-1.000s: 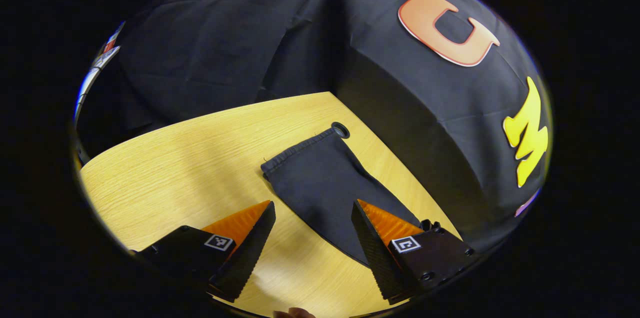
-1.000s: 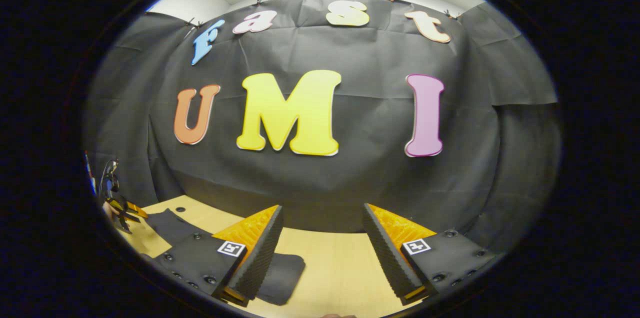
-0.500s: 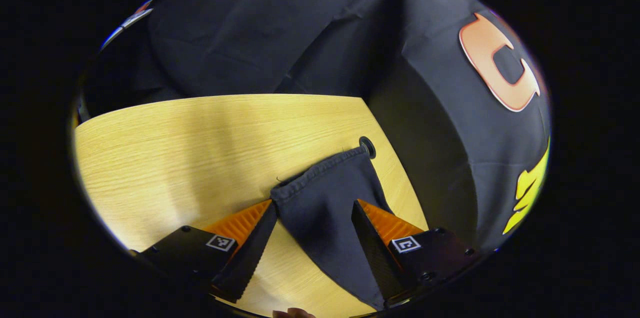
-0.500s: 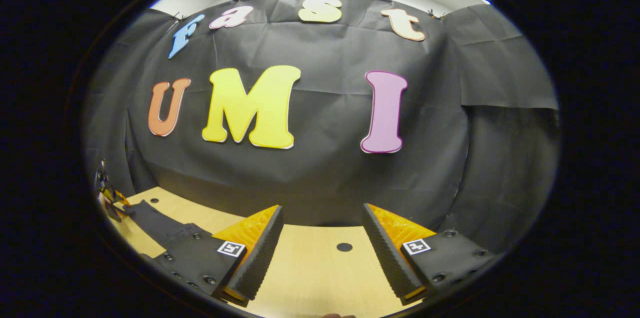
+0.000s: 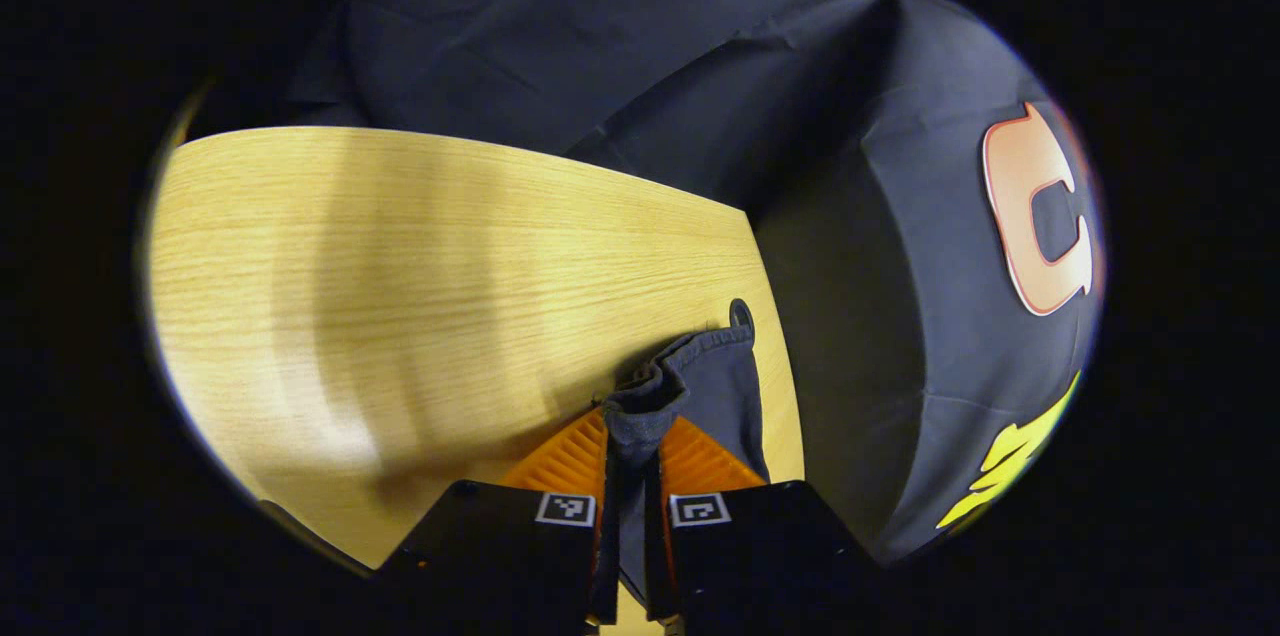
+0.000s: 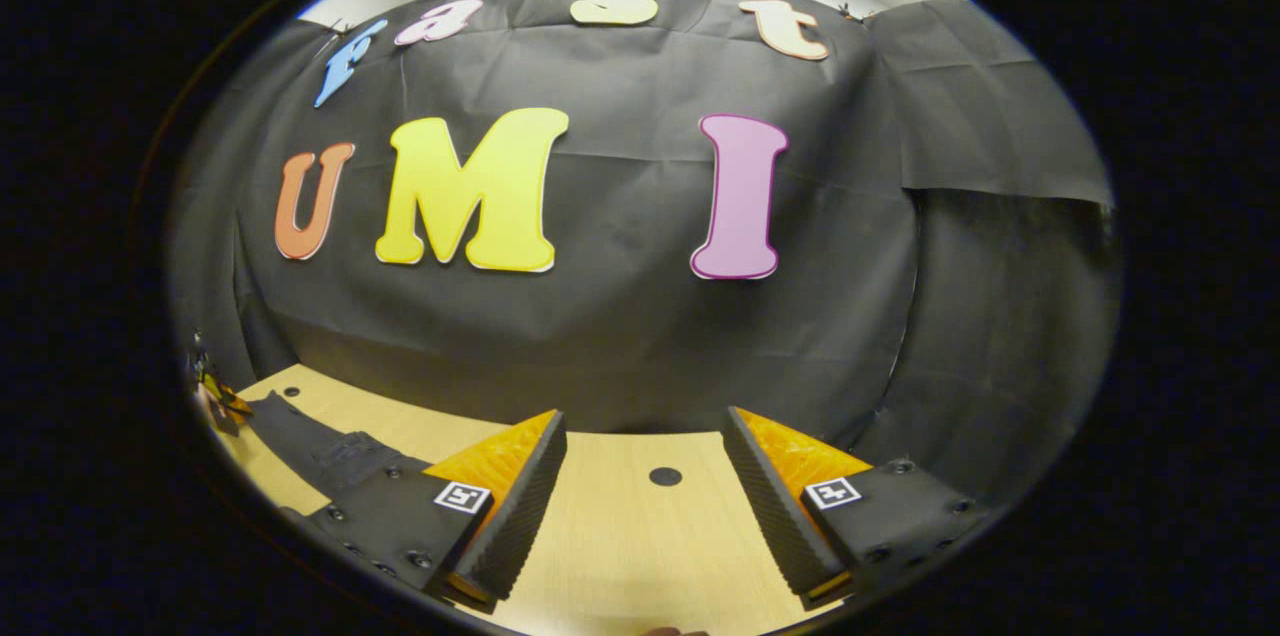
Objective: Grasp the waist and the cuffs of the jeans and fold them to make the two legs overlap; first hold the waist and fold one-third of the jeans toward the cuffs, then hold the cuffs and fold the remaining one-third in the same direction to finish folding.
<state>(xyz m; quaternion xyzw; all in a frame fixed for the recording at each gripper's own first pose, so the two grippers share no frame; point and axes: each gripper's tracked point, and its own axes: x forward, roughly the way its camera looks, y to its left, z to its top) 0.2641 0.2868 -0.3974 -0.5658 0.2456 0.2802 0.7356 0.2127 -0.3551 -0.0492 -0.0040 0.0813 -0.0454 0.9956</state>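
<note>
Dark jeans lie on a light wooden table (image 5: 400, 256). In the left gripper view my left gripper (image 5: 632, 431) is shut on a bunched cuff (image 5: 645, 406) of the jeans, with more of the leg (image 5: 725, 396) spreading to the right toward the table's edge. In the right gripper view my right gripper (image 6: 645, 426) stands open above bare table, nothing between its fingers. The jeans (image 6: 320, 446) stretch away at the far left of that view, and the left gripper (image 6: 215, 401) is small at their far end.
A round black grommet (image 5: 741, 313) sits in the table just beyond the held cuff. Another grommet (image 6: 665, 476) lies between my right gripper's fingers, farther off. The black cloth wall (image 6: 620, 316) rises right behind the table's back edge.
My left gripper moved onto the cuff and shut on it, bunching the fabric. My right gripper swung rightward away from the jeans and stayed open.
</note>
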